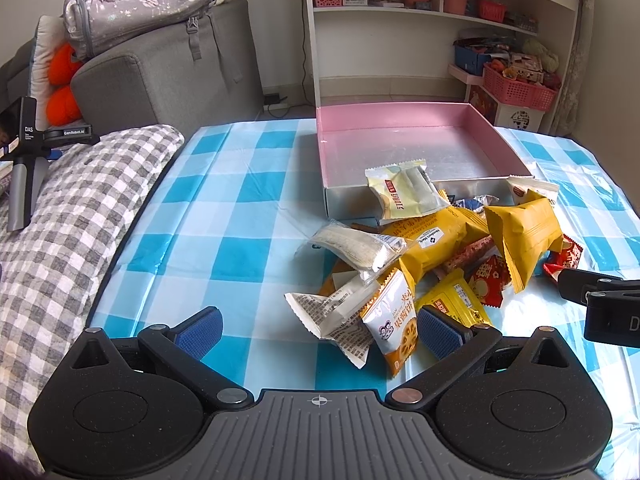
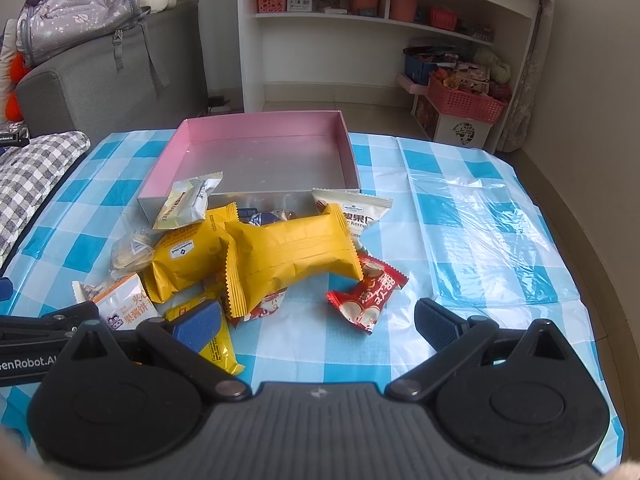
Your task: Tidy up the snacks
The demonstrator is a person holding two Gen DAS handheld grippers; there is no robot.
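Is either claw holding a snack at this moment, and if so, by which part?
Nothing is held. The left claw and right claw are both open above the snack pile, with no packet pinched.

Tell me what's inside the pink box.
The pink box holds no snacks: only its bare silver floor shows. One pale packet leans on the front wall, hiding that near corner.

Bright, sharp daylight; glare on plastic tablecloth (image 2: pixel 472 216); bowed fisheye edges.
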